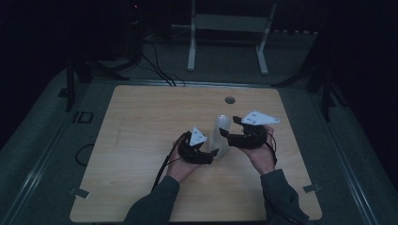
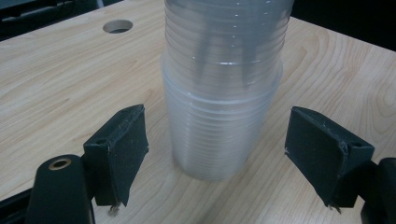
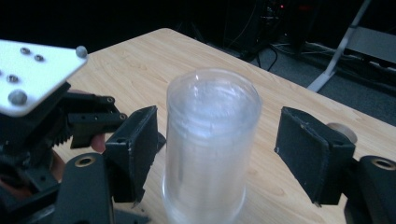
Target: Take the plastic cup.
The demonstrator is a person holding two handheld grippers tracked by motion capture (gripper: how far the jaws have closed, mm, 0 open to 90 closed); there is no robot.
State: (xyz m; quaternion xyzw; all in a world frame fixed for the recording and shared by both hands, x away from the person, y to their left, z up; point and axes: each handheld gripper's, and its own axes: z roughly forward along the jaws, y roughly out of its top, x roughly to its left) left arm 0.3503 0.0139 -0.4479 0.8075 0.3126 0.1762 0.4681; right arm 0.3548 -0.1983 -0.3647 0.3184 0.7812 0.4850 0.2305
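Flanking cup stack (image 1: 221,136), left tool (image 1: 215,154) open, right tool (image 1: 224,127) open

The stack of cups (image 2: 219,107) is clear, faintly milky plastic ringed with fine horizontal ridges. It stands on a pale wood-grain surface (image 1: 141,122). Both the left gripper (image 2: 217,154) and the right gripper (image 3: 217,154) are matte black, each topped by a white plate.

The cup stack (image 1: 221,136) stands on the table (image 1: 141,140); left hand-held gripper (image 1: 211,157) left, right hand-held gripper (image 1: 225,133) right.
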